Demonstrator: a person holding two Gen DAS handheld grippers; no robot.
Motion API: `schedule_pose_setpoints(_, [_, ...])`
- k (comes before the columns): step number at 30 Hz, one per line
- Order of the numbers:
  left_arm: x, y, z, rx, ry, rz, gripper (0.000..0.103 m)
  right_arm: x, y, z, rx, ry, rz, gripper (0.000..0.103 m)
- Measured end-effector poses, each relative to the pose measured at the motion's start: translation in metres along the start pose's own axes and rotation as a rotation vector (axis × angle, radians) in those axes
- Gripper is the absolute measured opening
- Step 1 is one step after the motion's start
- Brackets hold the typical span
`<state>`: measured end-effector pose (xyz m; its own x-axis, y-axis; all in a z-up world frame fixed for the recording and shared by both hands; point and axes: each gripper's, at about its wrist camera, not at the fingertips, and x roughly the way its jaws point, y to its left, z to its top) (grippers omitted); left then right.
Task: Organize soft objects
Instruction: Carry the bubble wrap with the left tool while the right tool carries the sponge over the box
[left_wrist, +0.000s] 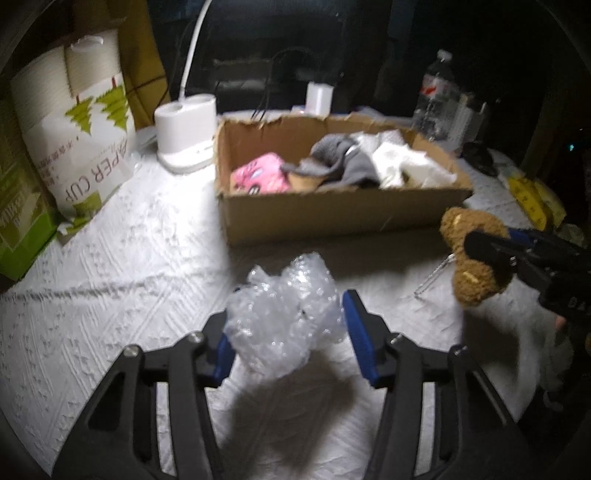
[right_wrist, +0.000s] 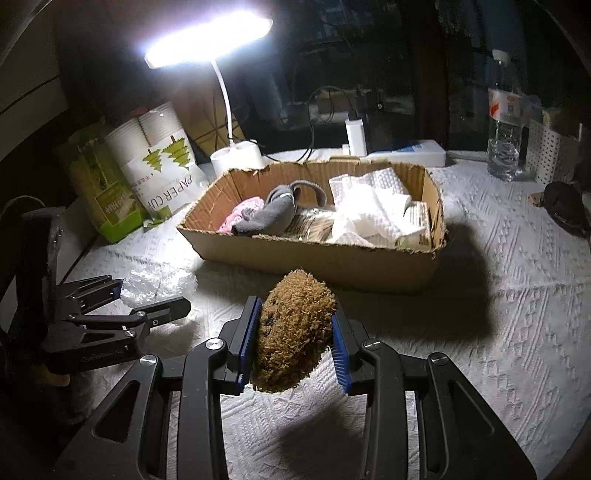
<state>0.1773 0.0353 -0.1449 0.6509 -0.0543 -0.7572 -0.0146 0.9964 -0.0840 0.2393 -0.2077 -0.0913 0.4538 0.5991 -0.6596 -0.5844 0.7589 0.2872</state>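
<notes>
One cardboard box (right_wrist: 332, 258) is seen on the bench (right_wrist: 517, 295), which is covered by a white textured cloth. Inside the box, one pink item (left_wrist: 260, 173), one grey cloth (right_wrist: 273, 216) and a heap of white paper towel (right_wrist: 373, 206) are counted; whether the towel is a single sheet or several cannot be told. Two grippers are in view. One brown fuzzy toy (right_wrist: 295, 332) is clamped between the blue pads of the right gripper (right_wrist: 295, 343), just in front of the box's near wall and raised off the bench. One crumpled wad of bubble wrap (left_wrist: 284, 314) lies between the pads of the left gripper (left_wrist: 291, 332); its jaws stand at a middling width with the wrap filling the gap and touching both pads, though a firm grip cannot be confirmed from the blurred view. The wrap is near the box's front left corner. Behind the box, one lit white desk lamp (right_wrist: 236, 151), one sleeve of paper cups (right_wrist: 159, 166), one green carton (right_wrist: 99, 181) and one clear plastic bottle (right_wrist: 504, 122) are seen.
</notes>
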Motion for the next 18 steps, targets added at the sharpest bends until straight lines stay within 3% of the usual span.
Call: schedule_pose_setpoints(18, [-0.028, -0.009, 0.033, 0.009, -0.090, -0.036, 0.054, -0.027, -0.005, 0.027, -0.025, -0.096, -0.017, 0.037])
